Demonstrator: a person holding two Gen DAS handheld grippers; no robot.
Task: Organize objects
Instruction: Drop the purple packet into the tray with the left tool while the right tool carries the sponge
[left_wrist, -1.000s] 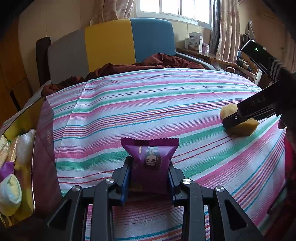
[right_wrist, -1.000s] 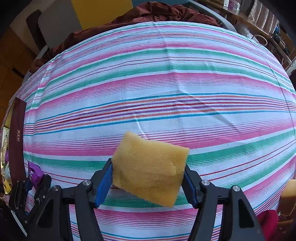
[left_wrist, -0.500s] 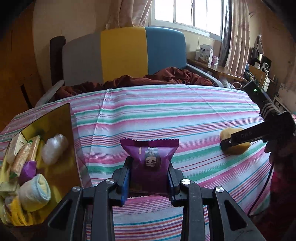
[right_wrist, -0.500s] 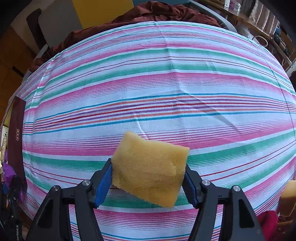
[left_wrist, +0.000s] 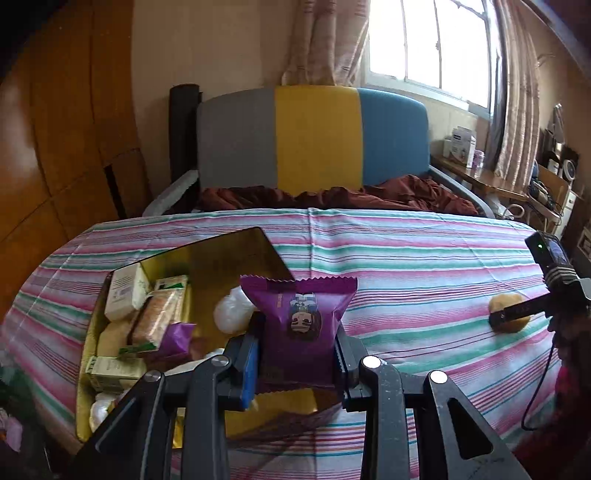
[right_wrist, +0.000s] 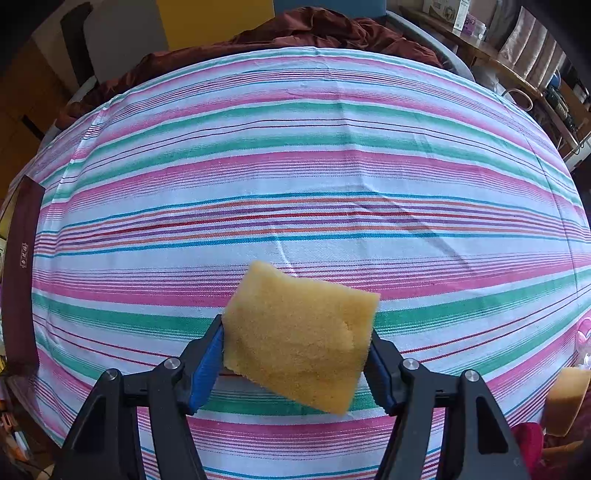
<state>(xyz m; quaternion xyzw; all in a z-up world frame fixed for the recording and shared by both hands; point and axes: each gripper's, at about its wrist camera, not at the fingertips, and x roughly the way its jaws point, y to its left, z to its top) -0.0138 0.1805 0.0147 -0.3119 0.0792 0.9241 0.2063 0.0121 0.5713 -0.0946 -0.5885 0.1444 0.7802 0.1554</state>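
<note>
left wrist view: going left to right from the box (left_wrist: 258, 243), which sits at the left end of the striped cloth (left_wrist: 406, 258). it's gold inside and stuffed with small packets, a white wrapped lump and a spare purple wrapper. left gripper (left_wrist: 297, 354) hangs right over the box's near right corner, jaws pinching a purple snack pack (left_wrist: 301, 325) upright. way off right of the box, near the cloth's right edge, the right gripper (left_wrist: 517, 314) is down at the cloth with a sponge (left_wrist: 508, 317). right wrist view: box's dark wall (right_wrist: 20, 280) at far left, right gripper (right_wrist: 295, 363) jaws squeezing the yellow sponge (right_wrist: 299, 332) by its sides, tilted.
</note>
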